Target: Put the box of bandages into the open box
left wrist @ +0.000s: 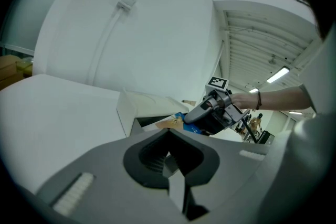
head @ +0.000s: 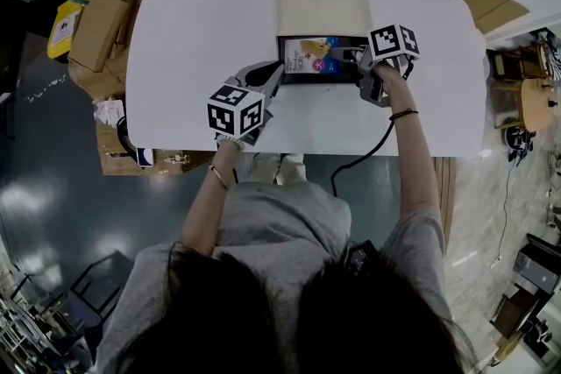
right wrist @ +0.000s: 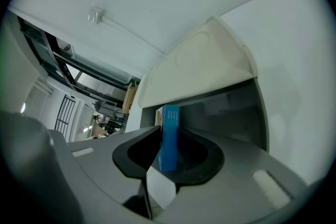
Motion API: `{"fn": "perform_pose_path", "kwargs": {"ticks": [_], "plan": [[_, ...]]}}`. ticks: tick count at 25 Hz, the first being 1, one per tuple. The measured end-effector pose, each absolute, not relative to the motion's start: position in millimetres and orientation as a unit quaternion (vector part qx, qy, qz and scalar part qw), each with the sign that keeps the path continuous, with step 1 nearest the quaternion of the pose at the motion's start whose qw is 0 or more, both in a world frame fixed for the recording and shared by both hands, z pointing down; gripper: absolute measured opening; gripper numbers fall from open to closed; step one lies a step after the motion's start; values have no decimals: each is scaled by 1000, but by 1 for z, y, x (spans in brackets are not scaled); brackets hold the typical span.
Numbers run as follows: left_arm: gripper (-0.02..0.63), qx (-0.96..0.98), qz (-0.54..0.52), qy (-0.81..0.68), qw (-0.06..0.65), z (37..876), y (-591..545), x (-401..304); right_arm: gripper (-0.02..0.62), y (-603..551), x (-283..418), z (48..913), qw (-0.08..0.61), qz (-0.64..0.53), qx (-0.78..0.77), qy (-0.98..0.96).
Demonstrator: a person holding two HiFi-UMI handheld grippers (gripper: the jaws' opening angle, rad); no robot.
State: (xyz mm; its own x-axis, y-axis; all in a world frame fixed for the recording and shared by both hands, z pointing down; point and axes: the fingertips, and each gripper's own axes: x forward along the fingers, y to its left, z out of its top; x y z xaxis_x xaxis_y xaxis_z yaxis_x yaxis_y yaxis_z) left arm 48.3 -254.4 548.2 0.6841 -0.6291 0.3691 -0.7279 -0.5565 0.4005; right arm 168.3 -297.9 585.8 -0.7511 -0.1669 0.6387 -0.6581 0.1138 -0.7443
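The open box [head: 282, 80] sits at the middle of the white table [head: 202, 22], its pale lid [head: 323, 11] flipped back and its inside dark. The blue box of bandages [head: 308, 57] lies within it. My right gripper [head: 347, 57] reaches in from the box's right end and is shut on the box of bandages [right wrist: 169, 134], which stands edge-on between the jaws [right wrist: 164, 165]. Behind it I see the lid [right wrist: 194, 71]. My left gripper [head: 273, 74] hovers at the open box's near left corner, shut and empty [left wrist: 176, 176]. From there the right gripper [left wrist: 210, 113] shows over the bandages [left wrist: 178, 120].
Cardboard boxes [head: 96, 31] and a yellow bag [head: 63, 22] are stacked on the floor off the table's left edge. A black cable [head: 359, 158] hangs over the table's front edge near the person's right arm. More boxes [head: 491, 6] lie beyond the right edge.
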Motion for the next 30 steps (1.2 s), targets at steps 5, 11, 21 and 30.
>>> {"fn": "perform_pose_path", "kwargs": {"ticks": [5,11,21,30], "plan": [[-8,878,92,-386,269,547,-254,50,121,-300,172,591,227,592,303,-712],[-8,879,91,-384,269,546,-256,54,132,-302,173,597,254,583,314,-706],[-8,876,91,-389,269,546,-258,53,147,-307,170,608,293,561,332,-700],[-8,873,89,-394,274,546,-260,50,172,-308,168,618,315,545,340,-698]]}}
